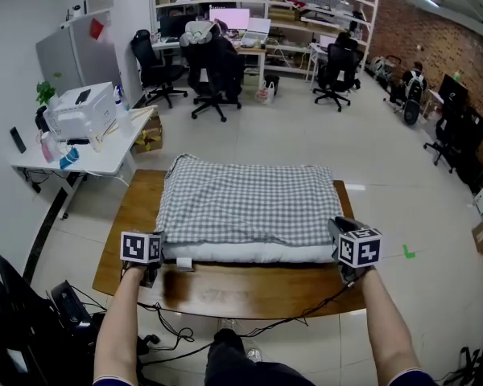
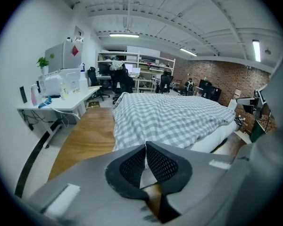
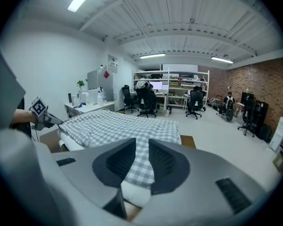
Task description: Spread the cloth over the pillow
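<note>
A grey-and-white checked cloth point(image 1: 245, 199) lies spread over a white pillow point(image 1: 249, 253) on a wooden table point(image 1: 225, 292). The pillow's white near edge shows below the cloth's hem. My left gripper point(image 1: 153, 254) sits at the pillow's near left corner. In the left gripper view it point(image 2: 145, 145) is shut, tips meeting, with the cloth point(image 2: 170, 117) just beyond them and nothing between. My right gripper point(image 1: 336, 230) is at the near right corner. Its jaws point(image 3: 142, 142) stand apart, with cloth point(image 3: 113, 124) and pillow point(image 3: 134, 192) showing through the gap.
A white desk point(image 1: 105, 159) with a printer point(image 1: 80, 111) stands left of the table. Office chairs point(image 1: 213, 75) and shelves fill the back of the room. Cables point(image 1: 169, 328) trail on the floor under the table's front edge.
</note>
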### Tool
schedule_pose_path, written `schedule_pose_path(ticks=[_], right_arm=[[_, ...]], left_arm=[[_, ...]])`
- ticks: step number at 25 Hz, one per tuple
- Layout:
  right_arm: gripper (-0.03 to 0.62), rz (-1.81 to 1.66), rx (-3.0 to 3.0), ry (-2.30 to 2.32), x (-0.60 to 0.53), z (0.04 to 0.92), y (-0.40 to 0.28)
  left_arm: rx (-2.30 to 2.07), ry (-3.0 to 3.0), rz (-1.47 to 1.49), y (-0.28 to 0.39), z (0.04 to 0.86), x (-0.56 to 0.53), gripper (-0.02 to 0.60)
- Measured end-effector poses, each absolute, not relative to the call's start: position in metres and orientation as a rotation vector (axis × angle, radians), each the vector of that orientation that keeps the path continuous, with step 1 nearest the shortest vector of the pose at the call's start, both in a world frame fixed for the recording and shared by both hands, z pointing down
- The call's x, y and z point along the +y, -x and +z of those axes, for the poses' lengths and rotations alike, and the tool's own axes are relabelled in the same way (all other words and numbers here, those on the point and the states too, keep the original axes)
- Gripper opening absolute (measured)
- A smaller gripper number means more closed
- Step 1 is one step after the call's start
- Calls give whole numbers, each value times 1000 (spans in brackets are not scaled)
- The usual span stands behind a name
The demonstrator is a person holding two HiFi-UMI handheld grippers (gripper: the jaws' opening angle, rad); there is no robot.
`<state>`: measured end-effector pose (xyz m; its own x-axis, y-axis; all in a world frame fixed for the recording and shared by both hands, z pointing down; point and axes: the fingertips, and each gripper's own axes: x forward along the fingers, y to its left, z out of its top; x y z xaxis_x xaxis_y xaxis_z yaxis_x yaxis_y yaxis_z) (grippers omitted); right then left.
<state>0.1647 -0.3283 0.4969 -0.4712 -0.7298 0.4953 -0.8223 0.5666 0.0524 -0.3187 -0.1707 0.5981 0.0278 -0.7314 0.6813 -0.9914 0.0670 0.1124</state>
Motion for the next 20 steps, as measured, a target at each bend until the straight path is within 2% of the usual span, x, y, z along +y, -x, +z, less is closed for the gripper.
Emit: schedule_pose_path(ticks=[18,19,20], right_arm=[[104,354,-2214,-1369,-322,536,-225],[108,363,-2204,-1386,-326,541,-225],[160,377,-2190,-1407,-330,547,-227]], left_arm=[[-1763,-1638,637,326,615,-155,3],[-1757,-1637,647,326,618,-154,3],[-1749,-1637,654,326,621,-154,3]])
